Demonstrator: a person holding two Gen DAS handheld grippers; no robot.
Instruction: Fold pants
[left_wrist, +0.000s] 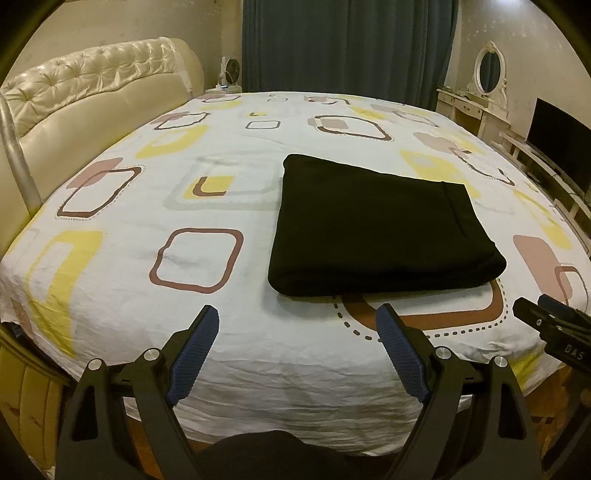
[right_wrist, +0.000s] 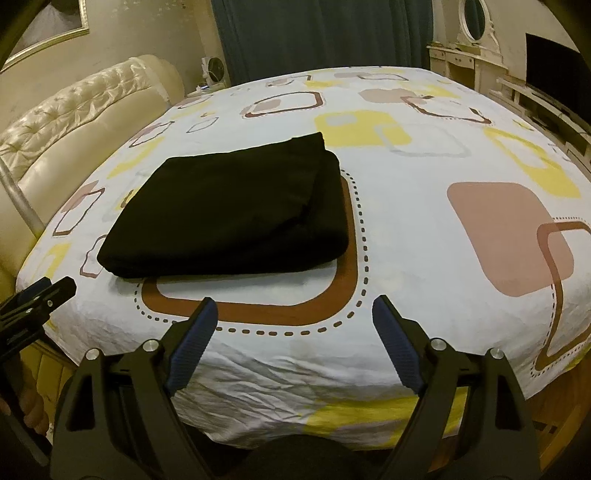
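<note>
Black pants (left_wrist: 376, 225) lie folded into a thick rectangle on the patterned bed sheet (left_wrist: 221, 155). They also show in the right wrist view (right_wrist: 229, 210), left of centre. My left gripper (left_wrist: 297, 319) is open and empty, held above the bed's near edge, short of the pants. My right gripper (right_wrist: 291, 312) is open and empty, also near the front edge, to the right of the pants. The right gripper's tip shows at the right edge of the left wrist view (left_wrist: 554, 321). The left gripper's tip shows at the left edge of the right wrist view (right_wrist: 37, 299).
A cream tufted headboard (left_wrist: 96, 88) bounds the bed on the left. Dark curtains (left_wrist: 347, 40) hang behind. A white dresser with an oval mirror (left_wrist: 487, 70) and a TV (left_wrist: 561, 140) stand at the right. A small fan (left_wrist: 231, 72) sits by the headboard.
</note>
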